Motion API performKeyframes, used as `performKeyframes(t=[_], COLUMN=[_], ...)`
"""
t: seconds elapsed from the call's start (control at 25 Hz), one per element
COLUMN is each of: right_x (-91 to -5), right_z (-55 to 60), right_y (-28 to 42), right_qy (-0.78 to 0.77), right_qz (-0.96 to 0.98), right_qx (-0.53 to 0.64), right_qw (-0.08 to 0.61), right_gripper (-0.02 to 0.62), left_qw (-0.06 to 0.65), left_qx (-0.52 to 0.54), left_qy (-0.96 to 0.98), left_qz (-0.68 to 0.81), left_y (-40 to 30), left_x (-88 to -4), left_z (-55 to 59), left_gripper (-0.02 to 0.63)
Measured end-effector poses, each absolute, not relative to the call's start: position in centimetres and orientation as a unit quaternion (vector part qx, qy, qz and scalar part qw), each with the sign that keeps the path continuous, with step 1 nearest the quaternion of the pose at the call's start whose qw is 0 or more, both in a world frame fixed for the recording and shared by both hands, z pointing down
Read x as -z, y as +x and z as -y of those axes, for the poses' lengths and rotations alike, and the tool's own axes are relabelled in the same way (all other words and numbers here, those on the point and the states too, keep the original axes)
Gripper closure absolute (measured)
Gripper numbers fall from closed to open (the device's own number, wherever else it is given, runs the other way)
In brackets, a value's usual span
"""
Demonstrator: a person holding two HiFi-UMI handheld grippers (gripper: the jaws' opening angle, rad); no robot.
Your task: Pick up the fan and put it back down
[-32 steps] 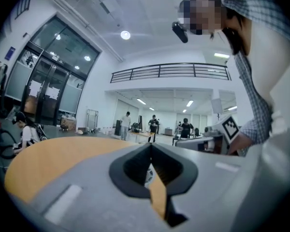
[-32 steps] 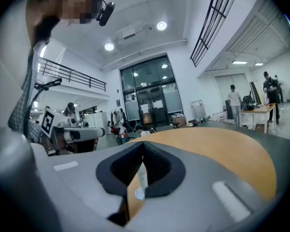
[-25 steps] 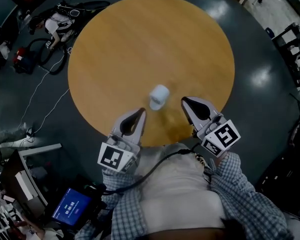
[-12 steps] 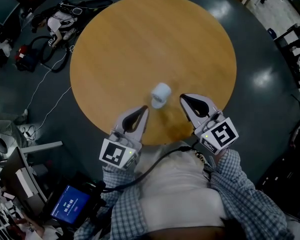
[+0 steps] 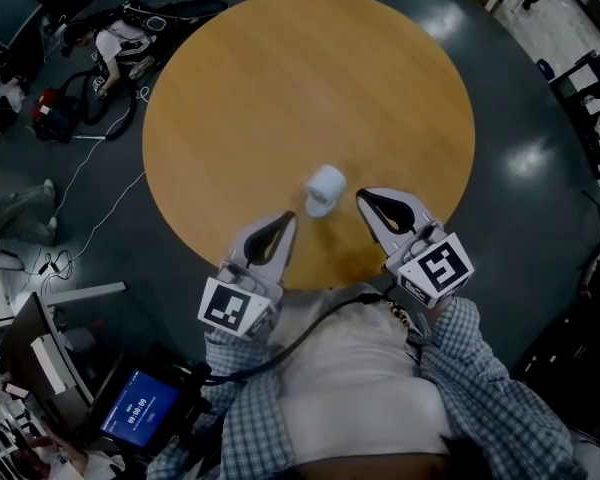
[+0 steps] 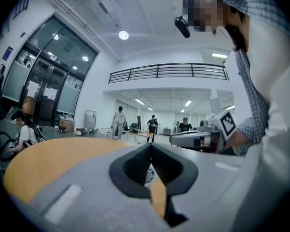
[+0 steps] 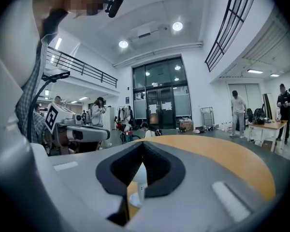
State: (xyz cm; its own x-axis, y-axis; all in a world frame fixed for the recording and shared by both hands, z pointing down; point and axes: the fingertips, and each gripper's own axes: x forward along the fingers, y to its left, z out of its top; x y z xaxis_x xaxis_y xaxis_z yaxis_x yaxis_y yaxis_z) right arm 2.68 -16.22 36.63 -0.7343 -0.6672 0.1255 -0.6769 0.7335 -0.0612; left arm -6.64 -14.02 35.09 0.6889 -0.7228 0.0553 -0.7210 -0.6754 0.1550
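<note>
Since the earlier frame the right gripper (image 5: 360, 196) has edged a little closer to the fan (image 5: 323, 189) and rolled slightly, so its marker cube (image 5: 435, 268) shows at a new angle. Against the counter (image 5: 300, 78), the left gripper (image 5: 286, 218) and the fan have kept their places.

The fan is small and white and stands on the round wooden counter, on the half nearer the person and back from the rim. Its long axis is upright: the right gripper view shows a round foot flat on the wood, a short stem and the head above it. In the left gripper view a ringed, round face shows through the gap, so the fan's front seems to be turned toward that gripper; how exactly it is turned I cannot tell.

Both grippers are held low over the counter's near edge and point across it, converging toward the fan. On each gripper the jaws are together, the tips meeting with nothing between them. In each gripper view the fan shows only through the opening behind the joined tips, out beyond them.

From the head view the fan sits just ahead of the two tips and between them, somewhat nearer the right one. It is apart from both, and neither touches it.
</note>
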Motion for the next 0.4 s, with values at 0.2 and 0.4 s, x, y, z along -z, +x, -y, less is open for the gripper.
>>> performKeyframes(t=[0.2,0.4], right_x=[-37.09,-37.26], right_z=[16.32,16.17], right_y=[3.13,3.07], right_qy=[0.363,0.365], right_qz=[0.929,0.927], right_qx=[-0.056,-0.070], right_qw=[0.056,0.056], right_gripper=[0.592,0.592], left_qw=[0.083,0.083], left_qx=[0.006,0.004], left_qy=[0.915,0.915], left_qz=[0.394,0.395], left_y=[-6.56,-7.05], left_x=[-35.11,-35.03], left_z=[14.18,13.86], left_gripper=[0.606,0.606])
